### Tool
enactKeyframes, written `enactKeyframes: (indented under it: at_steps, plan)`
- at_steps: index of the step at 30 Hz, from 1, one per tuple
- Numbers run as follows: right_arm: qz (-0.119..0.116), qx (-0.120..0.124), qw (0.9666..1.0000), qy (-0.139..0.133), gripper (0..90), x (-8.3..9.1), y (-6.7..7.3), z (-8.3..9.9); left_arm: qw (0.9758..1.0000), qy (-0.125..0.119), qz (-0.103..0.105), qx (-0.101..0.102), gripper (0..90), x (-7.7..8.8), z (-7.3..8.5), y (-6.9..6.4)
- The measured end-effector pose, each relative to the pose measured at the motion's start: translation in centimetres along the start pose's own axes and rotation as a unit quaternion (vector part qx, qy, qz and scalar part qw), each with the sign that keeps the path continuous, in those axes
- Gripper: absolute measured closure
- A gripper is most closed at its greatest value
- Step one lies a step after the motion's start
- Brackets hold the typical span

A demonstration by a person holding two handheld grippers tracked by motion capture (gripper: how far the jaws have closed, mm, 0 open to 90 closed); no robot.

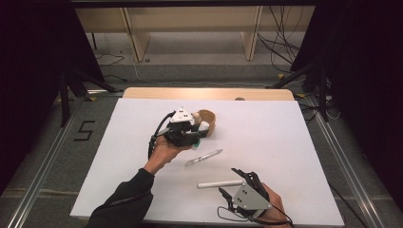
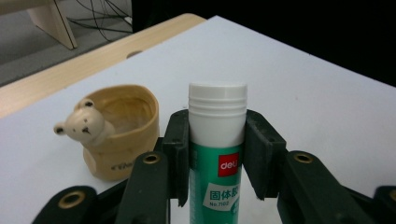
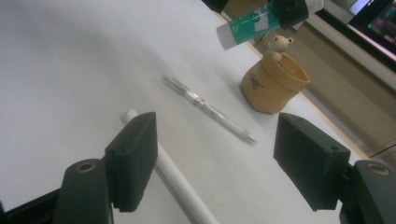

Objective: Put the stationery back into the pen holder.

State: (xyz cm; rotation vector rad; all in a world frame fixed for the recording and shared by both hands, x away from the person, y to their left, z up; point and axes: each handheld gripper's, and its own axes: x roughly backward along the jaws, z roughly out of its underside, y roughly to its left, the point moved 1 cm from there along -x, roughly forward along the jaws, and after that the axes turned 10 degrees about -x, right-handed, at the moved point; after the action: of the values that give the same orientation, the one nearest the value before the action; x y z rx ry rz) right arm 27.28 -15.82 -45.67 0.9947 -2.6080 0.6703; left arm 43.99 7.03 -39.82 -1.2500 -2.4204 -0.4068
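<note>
Between the left claw's [image 2: 217,154] clamped jaws stands a glue stick [image 2: 217,140]; right claw [image 3: 215,158] gapes empty.

You see a glue stick [image 2: 217,140] of smooth glossy plastic with a paper label, a glazed ceramic bear cup [image 2: 116,130], matt black rubber fingers [image 2: 259,154], and a matt white surface [image 1: 266,128] with a wood edge.
</note>
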Motion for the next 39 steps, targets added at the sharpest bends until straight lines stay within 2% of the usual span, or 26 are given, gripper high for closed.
enactKeyframes:
  at_steps: [1,3,4,5,6,7,14,19,22,23,28,35,39]
  plan:
    - [-0.011,-0.033,0.9994,-0.004,31.3,0.2,-0.3,0.0,0.9999,-0.005,-0.009,-0.004,64.7,-0.3,-0.2,0.3]
    - [-0.018,-0.052,0.9985,-0.003,31.3,0.3,-0.5,0.2,0.9999,-0.008,-0.013,0.002,64.8,-0.5,-0.3,0.8]
    - [-0.018,-0.052,0.9985,-0.003,31.3,0.3,-0.5,0.2,0.9999,-0.008,-0.013,0.002,64.8,-0.5,-0.3,0.8]
    - [-0.024,-0.069,0.9974,-0.001,31.3,0.3,-0.7,0.3,0.9997,-0.013,-0.01,0.015,64.8,-0.8,-0.4,1.3]
    - [-0.024,-0.069,0.9974,-0.001,31.3,0.3,-0.7,0.3,0.9997,-0.013,-0.01,0.015,64.7,-0.8,-0.4,1.3]
    - [-0.028,-0.08,0.9964,0.0,31.3,0.3,-0.8,0.4,0.9996,-0.019,-0.013,0.019,64.8,-1.1,-0.6,1.7]
    - [-0.037,-0.097,0.9946,0.006,30.8,0.5,-0.8,0.6,0.9987,-0.034,-0.022,0.032,64.8,-2.3,-1.4,2.8]
    - [-0.043,-0.118,0.9921,0.008,29.3,0.8,-1.0,0.9,0.9976,-0.044,-0.034,0.04,64.8,-3.1,-2.1,3.8]
    - [-0.044,-0.12,0.9918,0.008,28.9,0.8,-1.0,1.0,0.9972,-0.047,-0.034,0.048,64.8,-3.4,-2.2,4.0]
    - [-0.047,-0.124,0.9911,0.007,28.8,0.9,-1.0,1.0,0.9968,-0.048,-0.031,0.056,64.8,-3.6,-2.4,4.3]
    - [-0.049,-0.127,0.9906,0.006,28.1,1.0,-1.0,1.1,0.9963,-0.052,-0.035,0.059,64.8,-4.1,-2.8,4.8]
    - [-0.052,-0.134,0.9897,0.003,26.5,1.1,-1.1,1.2,0.9924,-0.072,-0.04,0.091,64.8,-5.4,-3.4,6.2]
    - [-0.054,-0.136,0.9893,0.004,26.1,1.1,-1.0,1.2,0.9925,-0.064,-0.048,0.093,64.8,-6.3,-3.4,6.5]
